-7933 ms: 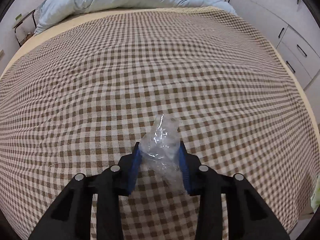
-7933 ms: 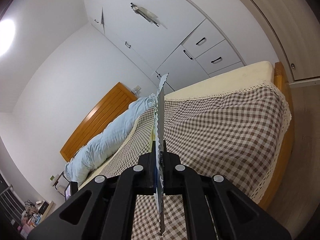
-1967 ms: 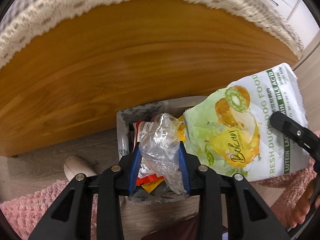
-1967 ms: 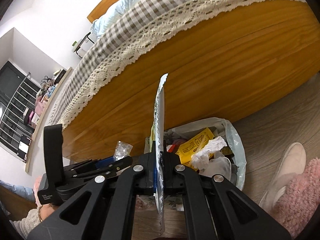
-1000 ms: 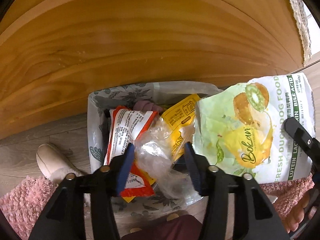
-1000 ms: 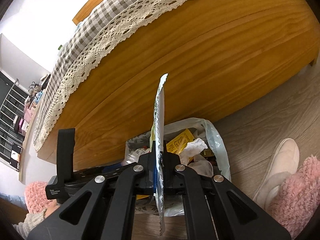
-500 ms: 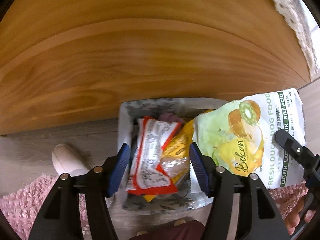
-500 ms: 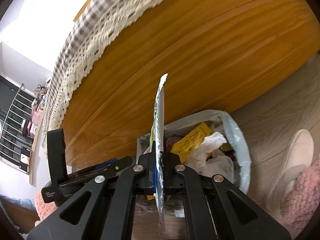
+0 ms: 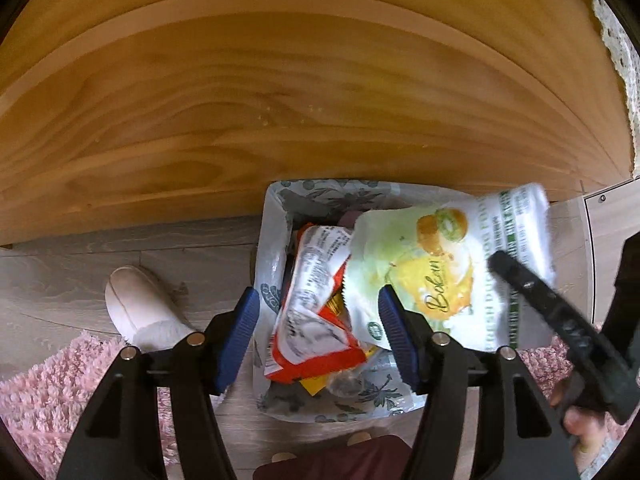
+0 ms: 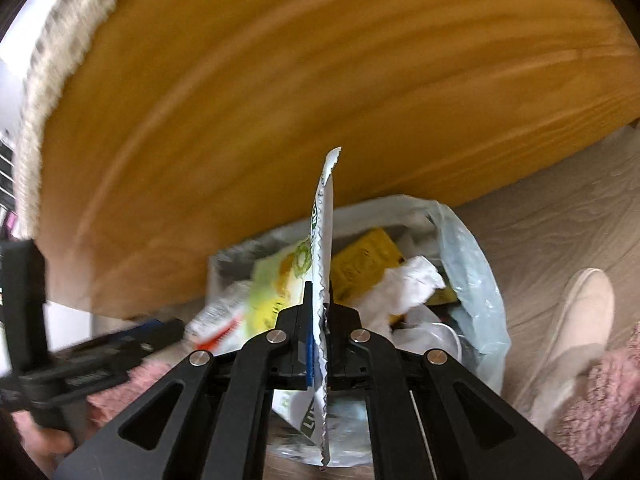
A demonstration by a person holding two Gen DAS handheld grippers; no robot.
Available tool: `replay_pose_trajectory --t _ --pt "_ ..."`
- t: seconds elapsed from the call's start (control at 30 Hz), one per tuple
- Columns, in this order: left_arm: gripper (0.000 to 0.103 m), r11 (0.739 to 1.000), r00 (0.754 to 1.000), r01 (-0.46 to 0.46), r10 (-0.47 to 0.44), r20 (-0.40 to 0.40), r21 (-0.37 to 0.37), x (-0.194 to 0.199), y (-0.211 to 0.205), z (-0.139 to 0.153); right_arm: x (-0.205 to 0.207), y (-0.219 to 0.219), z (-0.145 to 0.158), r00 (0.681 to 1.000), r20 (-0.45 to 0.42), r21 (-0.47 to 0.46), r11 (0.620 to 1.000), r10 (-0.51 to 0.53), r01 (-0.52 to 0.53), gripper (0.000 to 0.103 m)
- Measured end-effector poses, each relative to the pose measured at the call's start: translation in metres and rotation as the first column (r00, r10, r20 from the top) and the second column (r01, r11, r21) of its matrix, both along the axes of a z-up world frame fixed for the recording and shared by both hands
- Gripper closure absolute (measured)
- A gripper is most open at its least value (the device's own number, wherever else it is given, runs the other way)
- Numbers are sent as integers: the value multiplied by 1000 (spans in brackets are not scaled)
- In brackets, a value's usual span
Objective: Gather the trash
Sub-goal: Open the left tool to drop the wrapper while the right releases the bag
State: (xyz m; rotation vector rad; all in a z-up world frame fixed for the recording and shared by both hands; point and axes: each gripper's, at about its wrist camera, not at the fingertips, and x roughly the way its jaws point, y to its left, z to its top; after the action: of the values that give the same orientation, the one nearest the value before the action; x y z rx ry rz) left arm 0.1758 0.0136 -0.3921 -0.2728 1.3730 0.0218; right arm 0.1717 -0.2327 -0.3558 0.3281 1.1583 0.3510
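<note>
A trash bin with a leaf-print liner (image 9: 276, 264) stands on the floor against the wooden bed side. It holds a red-and-white wrapper (image 9: 312, 272), a yellow packet (image 10: 364, 264), crumpled white paper (image 10: 404, 284) and a clear plastic scrap (image 9: 342, 380). My left gripper (image 9: 318, 304) hangs above the bin, pointing down, open with nothing between its blue pads. My right gripper (image 10: 320, 316) is shut on a green-and-white dog food pouch (image 9: 432, 272), seen edge-on in the right wrist view (image 10: 324, 220). The pouch hangs over the bin's right half.
The wooden bed board (image 9: 280, 100) rises right behind the bin. A white slipper (image 9: 140, 308) lies left of it on grey wood flooring, and a pink fluffy rug (image 9: 52, 392) covers the near floor. A hand (image 9: 580, 428) holds the right gripper's handle.
My left gripper opened and the clear plastic dropped into the bin. My right gripper came down and leftward with the pouch, which now overlaps the bin.
</note>
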Motion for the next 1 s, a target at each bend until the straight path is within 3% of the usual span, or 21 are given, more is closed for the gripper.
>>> replay_pose_trajectory --t 0.2,0.5,0.73,0.87,1.0 --pt "44 999 999 33 -33 -6 1 -1 -11 -5 -1 23 -9 995 31 -165 982 93 -86 99" --pt "44 999 999 48 -48 -7 2 -3 -17 -6 -9 67 -39 973 50 -355 915 224 -193 99" --pt "44 998 998 60 -60 -7 1 -4 -19 -7 -7 76 -54 966 45 -399 891 256 -217 97" --pt "44 998 998 62 -62 -9 -2 -4 -19 -7 -9 74 -54 970 32 -377 902 241 -212 96" --pt "44 998 998 65 -65 0 -8 -4 -19 -6 -6 71 -49 975 22 -355 913 222 -200 85"
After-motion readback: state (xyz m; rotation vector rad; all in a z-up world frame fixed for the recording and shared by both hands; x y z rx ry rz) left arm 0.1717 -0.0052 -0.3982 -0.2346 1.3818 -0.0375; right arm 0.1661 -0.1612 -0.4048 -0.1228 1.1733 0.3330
